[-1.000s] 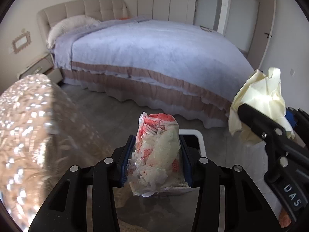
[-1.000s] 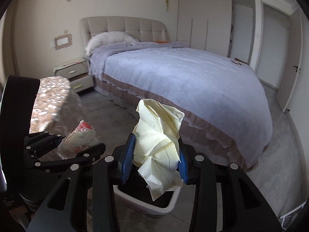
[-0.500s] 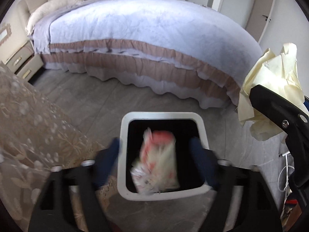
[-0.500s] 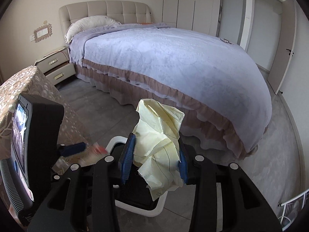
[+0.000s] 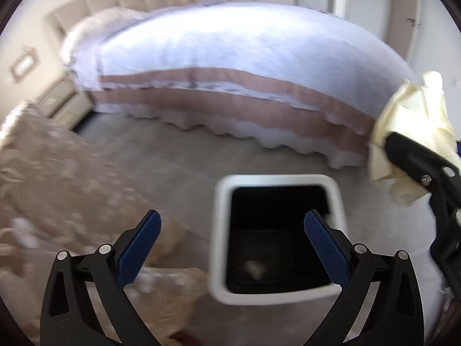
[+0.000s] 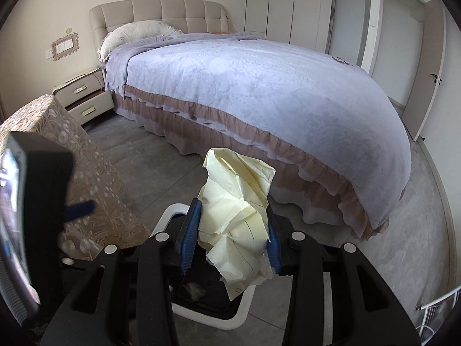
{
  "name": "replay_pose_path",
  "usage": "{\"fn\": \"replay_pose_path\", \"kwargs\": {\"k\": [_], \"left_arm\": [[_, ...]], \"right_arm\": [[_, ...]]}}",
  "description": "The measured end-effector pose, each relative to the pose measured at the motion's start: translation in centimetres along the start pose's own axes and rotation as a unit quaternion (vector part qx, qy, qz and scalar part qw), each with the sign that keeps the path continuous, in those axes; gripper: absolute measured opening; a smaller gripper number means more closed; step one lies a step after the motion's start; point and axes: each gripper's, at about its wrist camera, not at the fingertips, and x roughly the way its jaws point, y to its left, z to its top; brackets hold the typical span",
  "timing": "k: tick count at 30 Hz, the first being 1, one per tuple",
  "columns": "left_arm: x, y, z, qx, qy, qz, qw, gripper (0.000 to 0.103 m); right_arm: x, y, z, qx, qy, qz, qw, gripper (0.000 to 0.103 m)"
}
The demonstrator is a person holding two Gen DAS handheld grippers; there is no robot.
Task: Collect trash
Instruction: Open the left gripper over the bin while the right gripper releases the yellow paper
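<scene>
Crumpled paper (image 6: 237,225) in right gripper (image 6: 232,235), seemingly above bin (image 6: 173,212)

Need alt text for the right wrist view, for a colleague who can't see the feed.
The right gripper is shut on a crumpled pale yellow paper, held above a white-rimmed trash bin with a black interior on the grey floor. Behind stands a large bed with a lavender cover; a lace-covered table is at left.

No text, label, brand or number can be read anywhere in either view
</scene>
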Motion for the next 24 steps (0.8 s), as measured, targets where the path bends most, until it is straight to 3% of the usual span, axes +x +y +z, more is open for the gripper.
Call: {"fn": "replay_pose_path", "kwargs": {"k": [2,6,18,20,22,23,24], "left_arm": [[-0.8,1.0,0.3,-0.011,-0.012,0.032,0.9993,0.098],[-2.1,2.6,0.7,-0.034,-0.031,0.044,0.998,0.098],[-4.5,3.6,0.8,-0.046,-0.055,0.039,0.9967,0.098],[-4.8,3.5,0.8,-0.046,-0.057,0.035,0.9967,0.098],[-5.1,3.6,0.8,-0.051,-0.057,0.03,0.9966,0.098],[-5.1,3.7,0.9,-0.053,-0.055,0.027,0.9967,0.098],[-5.2,3.8,0.9,-0.056,-0.054,0.024,0.9967,0.098]], "right_arm": [[0.5,-0.3,0.0,0.005,-0.001,0.004,1.0,0.042],[2.3,-0.6,-0.7,0.016,0.012,0.017,1.0,0.042],[7.9,1.3,-4.4,0.004,0.062,0.077,0.995,0.044],[8.1,1.5,-4.7,0.001,0.068,0.078,0.995,0.051],[8.0,1.9,-4.9,-0.006,0.067,0.076,0.995,0.093],[7.8,1.9,-4.9,-0.007,0.063,0.073,0.995,0.099],[7.6,2.0,-5.0,-0.006,0.057,0.07,0.996,0.099]]}}
